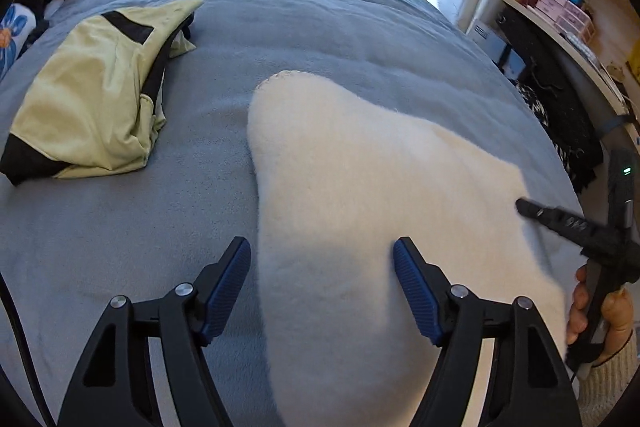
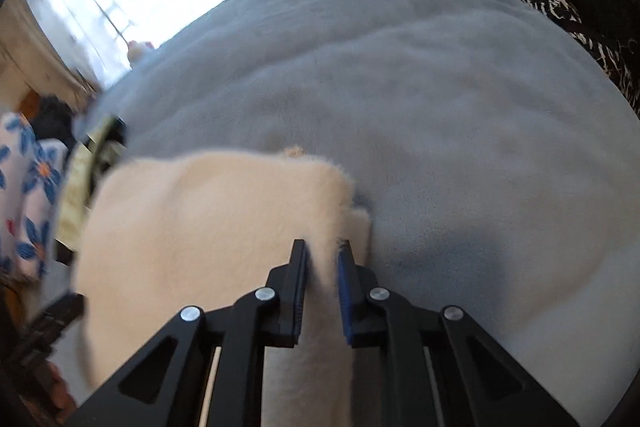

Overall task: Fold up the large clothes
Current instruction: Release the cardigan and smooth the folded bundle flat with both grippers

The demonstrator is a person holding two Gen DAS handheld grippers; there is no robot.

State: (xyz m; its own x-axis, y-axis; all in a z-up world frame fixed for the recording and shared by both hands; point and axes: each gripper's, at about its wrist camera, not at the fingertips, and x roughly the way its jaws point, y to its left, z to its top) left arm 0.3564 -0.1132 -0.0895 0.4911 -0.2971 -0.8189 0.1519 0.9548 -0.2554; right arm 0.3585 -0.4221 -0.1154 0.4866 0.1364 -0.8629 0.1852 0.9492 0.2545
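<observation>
On the grey-blue bed cover (image 1: 320,39), the fluffy cream garment (image 1: 360,187) lies spread toward the near right side, with one rounded end reaching toward the middle of the bed. Left gripper (image 1: 322,267) stands with its jaws wide apart above the near part of the garment, one blue pad over the cover and the other over the cream pile, pressing on nothing; right gripper (image 2: 324,255) has its jaws nearly together, clamped on a fold at the garment's right edge. Well apart at the far left, a pale green garment (image 1: 92,99) with black trim lies bundled on the cover.
</observation>
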